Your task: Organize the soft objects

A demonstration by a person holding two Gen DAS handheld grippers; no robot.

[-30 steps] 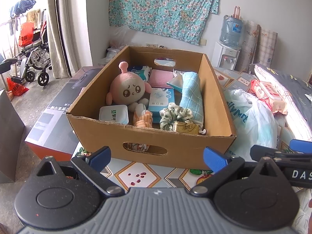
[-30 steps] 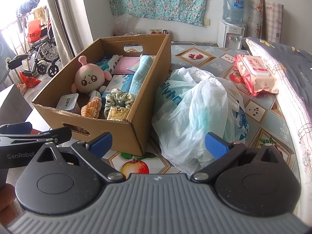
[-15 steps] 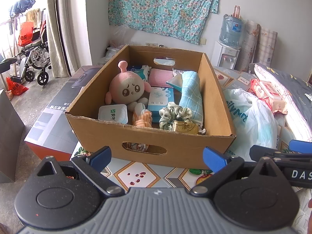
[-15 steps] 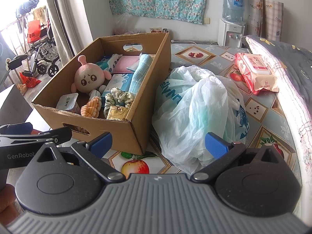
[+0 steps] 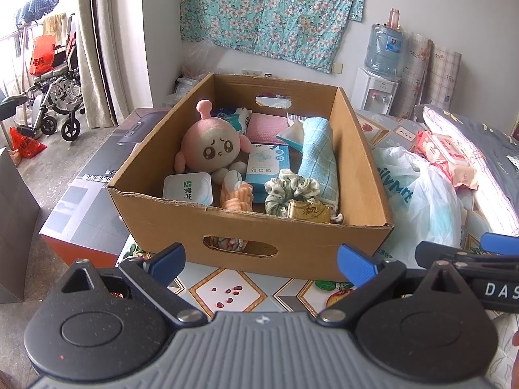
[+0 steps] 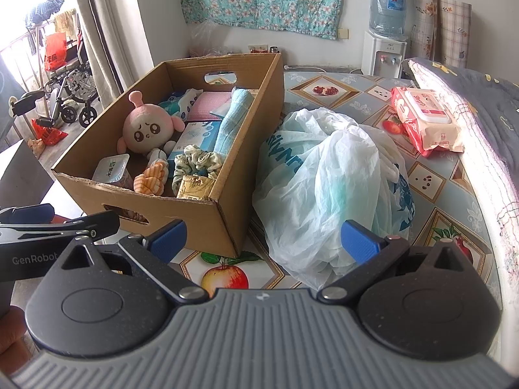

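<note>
A cardboard box (image 5: 301,253) (image 6: 223,223) stands on the patterned table. Inside lie a pink plush doll (image 5: 215,147) (image 6: 147,129), a rolled blue towel (image 5: 318,155) (image 6: 233,116), a green scrunchie (image 5: 287,188) (image 6: 198,162), an orange striped soft piece (image 5: 238,196) (image 6: 150,181), a pink cloth (image 5: 264,124) and small packets. My left gripper (image 5: 261,264) hangs open before the box's near wall. My right gripper (image 6: 262,241) is open too, near the box's corner and a white plastic bag (image 6: 327,175) (image 5: 418,201). Both hold nothing.
A red wet-wipe pack (image 6: 425,116) lies on the table at the far right, beside folded bedding (image 6: 486,97). A water dispenser (image 6: 384,42) stands at the back wall. A large flat carton (image 5: 94,194) sits left of the table, a wheelchair (image 5: 55,97) beyond it.
Both grippers have barely shifted; the box sits a touch lower and closer in the left wrist view. Nothing was picked up or let go.
</note>
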